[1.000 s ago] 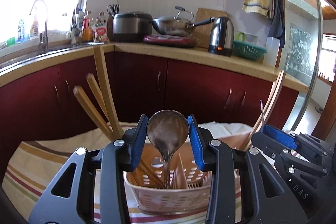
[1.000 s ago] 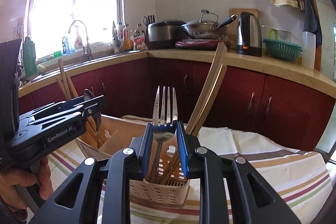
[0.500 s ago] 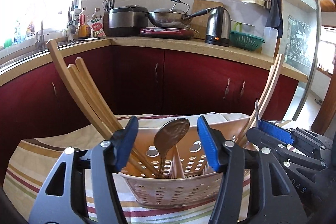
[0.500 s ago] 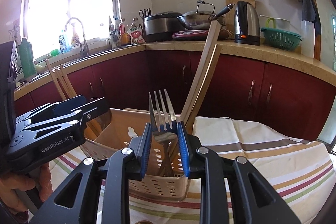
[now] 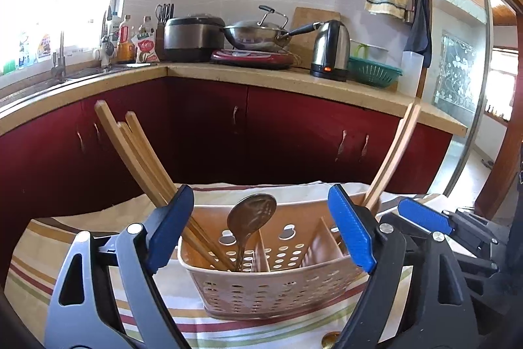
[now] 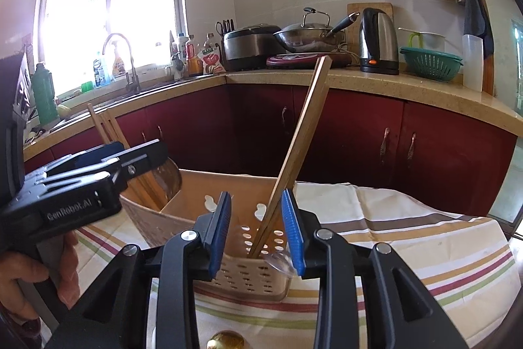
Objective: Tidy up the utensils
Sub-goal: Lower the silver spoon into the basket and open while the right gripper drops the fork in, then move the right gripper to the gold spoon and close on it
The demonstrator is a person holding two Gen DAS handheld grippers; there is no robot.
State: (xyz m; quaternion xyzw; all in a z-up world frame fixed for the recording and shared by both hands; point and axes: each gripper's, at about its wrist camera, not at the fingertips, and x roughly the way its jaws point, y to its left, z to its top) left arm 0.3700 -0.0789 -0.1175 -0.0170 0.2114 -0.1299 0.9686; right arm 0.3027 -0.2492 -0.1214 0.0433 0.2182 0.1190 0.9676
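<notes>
Left gripper opening wide, pads clear of tarnished metal spoon standing between them in beige perforated plastic caddy just ahead. Right gripper opening too, narrower, grasping nothing; wooden chopsticks leaning beyond.

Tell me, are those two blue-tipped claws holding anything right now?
No. Both the left gripper and right gripper are opening; the spoon stands free in the basket.
</notes>
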